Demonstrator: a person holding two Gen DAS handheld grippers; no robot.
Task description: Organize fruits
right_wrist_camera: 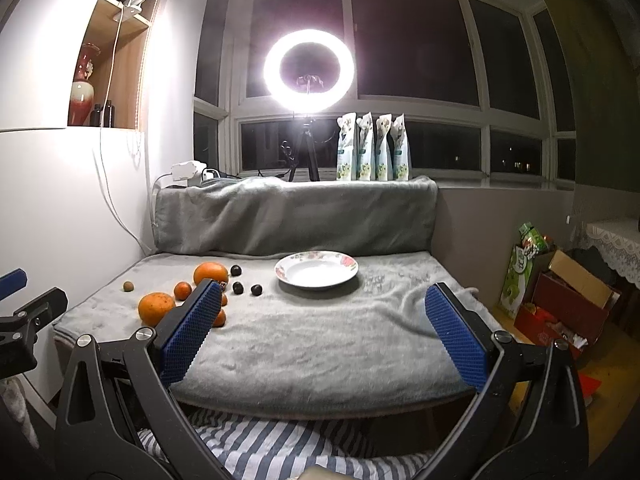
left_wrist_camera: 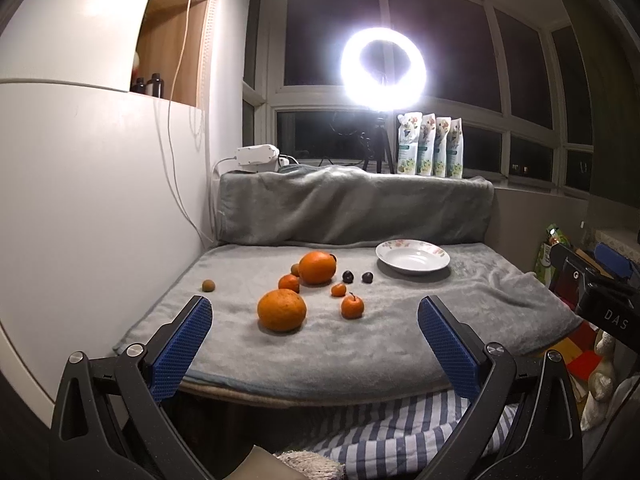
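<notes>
Both grippers are shown held before the near edge of a table (left_wrist_camera: pixel 360 344) covered by a grey blanket. The left gripper (left_wrist_camera: pixel 316 312) has its blue-padded fingers (left_wrist_camera: pixel 182 348) spread wide, with nothing between them. The right gripper (right_wrist_camera: pixel 324 300) is likewise spread and empty — its left finger (right_wrist_camera: pixel 192 328) partly hides some of the small fruit in the right wrist view.

The fruit is gathered on the left half of the table. A large orange (left_wrist_camera: pixel 282 311) lies nearest the near edge; a second large orange (left_wrist_camera: pixel 317 267) lies behind it, towards the far edge. Between and beside them lie small oranges: one (left_wrist_camera: pixel 289 283) just beside the far orange, one (left_wrist_camera: pixel 338 290) in the middle, and one with a stem (left_wrist_camera: pixel 352 306) nearer the front. Two dark fruits (left_wrist_camera: pixel 348 277) (left_wrist_camera: pixel 367 277) are set side by side between the oranges and the plate. A small brown fruit (left_wrist_camera: pixel 208 285) lies apart, towards the left edge.

A white plate (left_wrist_camera: pixel 413 257) with a flowered rim stands empty near the far right of the table, well apart from the grippers.

Behind the table a ring light (left_wrist_camera: pixel 383 69) — lit — stands before dark windows, with four pouches (left_wrist_camera: pixel 430 146) on the sill.
</notes>
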